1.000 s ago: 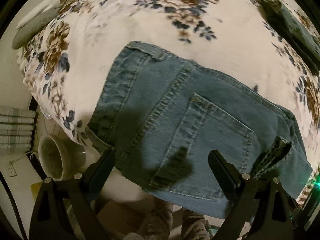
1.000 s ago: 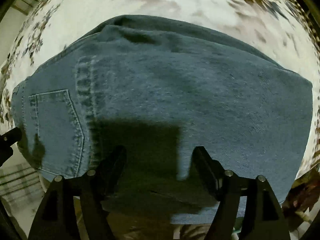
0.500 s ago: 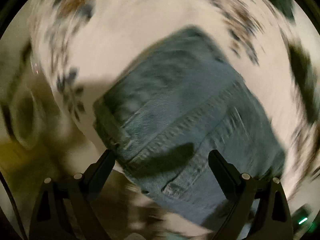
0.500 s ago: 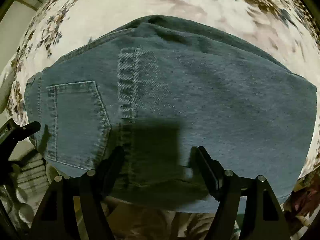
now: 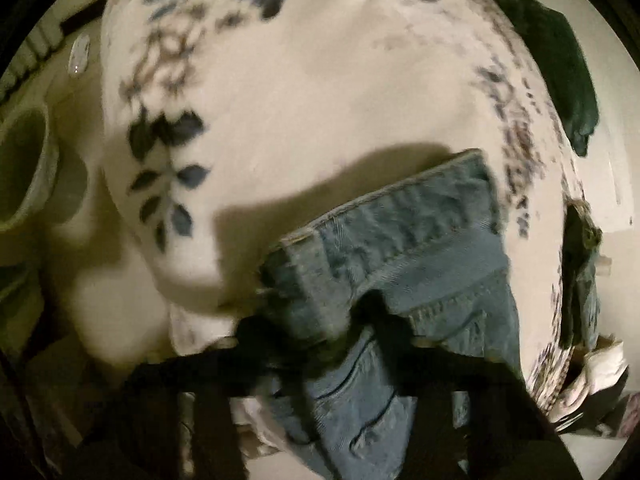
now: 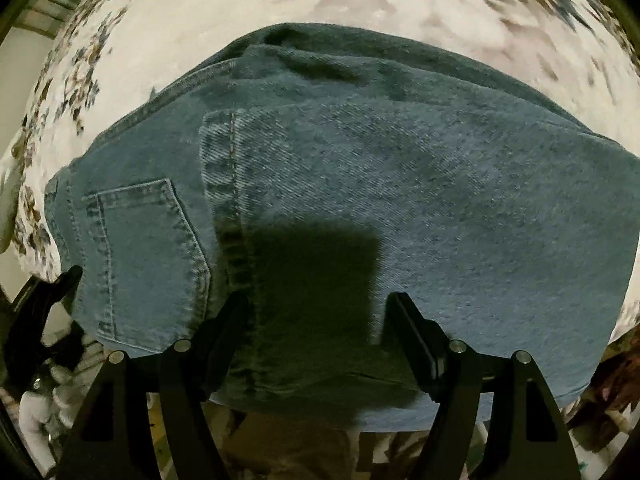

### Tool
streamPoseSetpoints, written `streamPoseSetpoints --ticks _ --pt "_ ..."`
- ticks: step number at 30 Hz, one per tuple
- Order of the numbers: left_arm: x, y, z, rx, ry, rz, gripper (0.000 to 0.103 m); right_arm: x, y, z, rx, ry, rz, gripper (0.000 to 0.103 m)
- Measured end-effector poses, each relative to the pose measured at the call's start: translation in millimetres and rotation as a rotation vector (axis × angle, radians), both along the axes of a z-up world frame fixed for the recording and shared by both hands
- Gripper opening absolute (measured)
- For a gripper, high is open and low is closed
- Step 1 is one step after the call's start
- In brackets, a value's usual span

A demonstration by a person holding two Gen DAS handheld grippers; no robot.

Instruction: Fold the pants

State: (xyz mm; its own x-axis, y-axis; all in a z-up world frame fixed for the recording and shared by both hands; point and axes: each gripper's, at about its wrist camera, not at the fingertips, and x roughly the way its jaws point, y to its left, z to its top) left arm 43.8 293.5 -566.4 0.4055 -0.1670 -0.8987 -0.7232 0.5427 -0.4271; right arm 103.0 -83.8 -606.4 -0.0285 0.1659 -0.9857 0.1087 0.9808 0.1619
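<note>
Folded blue denim pants (image 6: 380, 184) lie on a floral bedsheet (image 6: 168, 12). In the right wrist view my right gripper (image 6: 318, 316) is open and empty, its fingers spread just above the near folded edge. The back pocket (image 6: 144, 252) is at the left. In the blurred left wrist view my left gripper (image 5: 316, 320) has its fingers closed on the waistband corner of the pants (image 5: 404, 248), which is lifted off the sheet (image 5: 320, 60). The left gripper also shows at the left edge of the right wrist view (image 6: 44, 304).
A dark green garment (image 5: 560, 64) lies at the far right of the bed. A pale round pot (image 5: 24, 176) stands on the floor to the left of the bed. The near bed edge runs just under both grippers.
My left gripper swung to the waistband corner, closed on it and lifted it. My right gripper stayed open over the near edge, drawing back slightly.
</note>
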Motion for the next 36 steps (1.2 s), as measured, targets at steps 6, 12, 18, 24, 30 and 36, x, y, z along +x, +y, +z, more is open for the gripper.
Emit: streamPoseSetpoints --ticks 6,12,18,24,30,36 --pt "-13.3 -13.7 27.1 0.014 -0.157 -0.058 0.025 -8.6 -0.5 -0.5 -0.021 0.001 0.030 0.077" --pt "-2.3 5.5 -23.5 -0.147 -0.138 0.032 0.044 -12.2 -7.9 0.2 0.008 0.017 -0.009 0.077" --pt "15.6 -28.5 25.0 0.099 -0.136 -0.164 0.028 -19.2 -18.0 7.3 -0.010 0.008 0.003 0.077" --pt "17.0 -81.8 97.1 0.272 -0.204 -0.375 0.026 -29.7 -43.8 30.3 -0.076 -0.051 0.008 0.079" --pt "29.7 -155.7 152.3 0.378 -0.262 -0.549 0.025 -36.9 -105.3 52.0 -0.067 -0.103 -0.022 0.079" --pt "31.6 -247.9 174.6 0.430 -0.315 -0.712 0.025 -54.0 -184.7 70.2 -0.083 -0.135 -0.137 0.079"
